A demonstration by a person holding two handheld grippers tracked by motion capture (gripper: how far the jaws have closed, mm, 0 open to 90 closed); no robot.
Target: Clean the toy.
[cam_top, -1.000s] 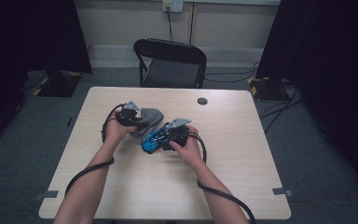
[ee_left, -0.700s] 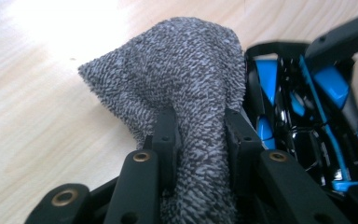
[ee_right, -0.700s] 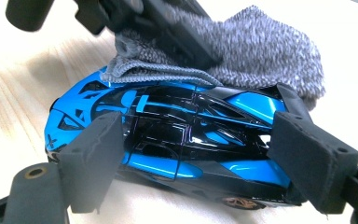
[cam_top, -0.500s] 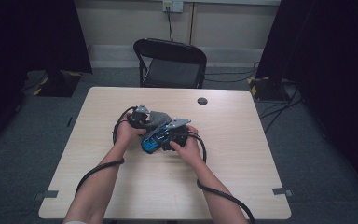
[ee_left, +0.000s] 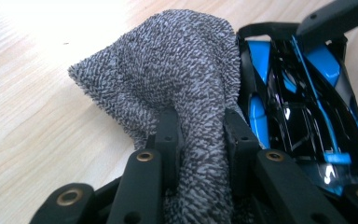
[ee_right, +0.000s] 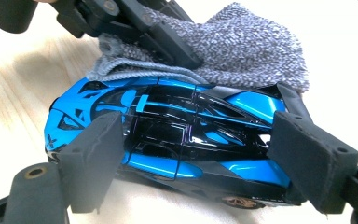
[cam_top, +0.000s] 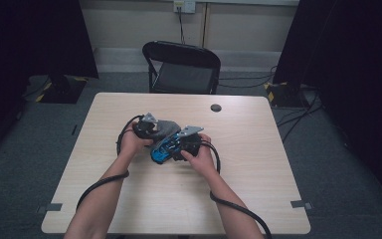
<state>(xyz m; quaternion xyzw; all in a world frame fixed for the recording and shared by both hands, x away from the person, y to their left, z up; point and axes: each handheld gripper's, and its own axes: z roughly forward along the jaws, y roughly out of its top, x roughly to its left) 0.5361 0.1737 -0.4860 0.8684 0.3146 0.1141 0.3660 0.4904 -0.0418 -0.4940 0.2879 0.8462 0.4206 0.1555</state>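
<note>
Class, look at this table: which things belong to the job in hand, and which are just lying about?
Part of the job:
- blue toy car, clamped in the right tool
- grey cloth, pinched in the left tool, lying against the car

Lying about:
- small dark disc on the table
- black chair behind it

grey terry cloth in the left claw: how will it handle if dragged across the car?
Likely floppy: the grey looped terry cloth bunches and folds where the left claw pinches it. Probably light, since its free end stands up unsupported. Its nubby loops should grip rather than slide on the glossy blue and black toy car.
</note>
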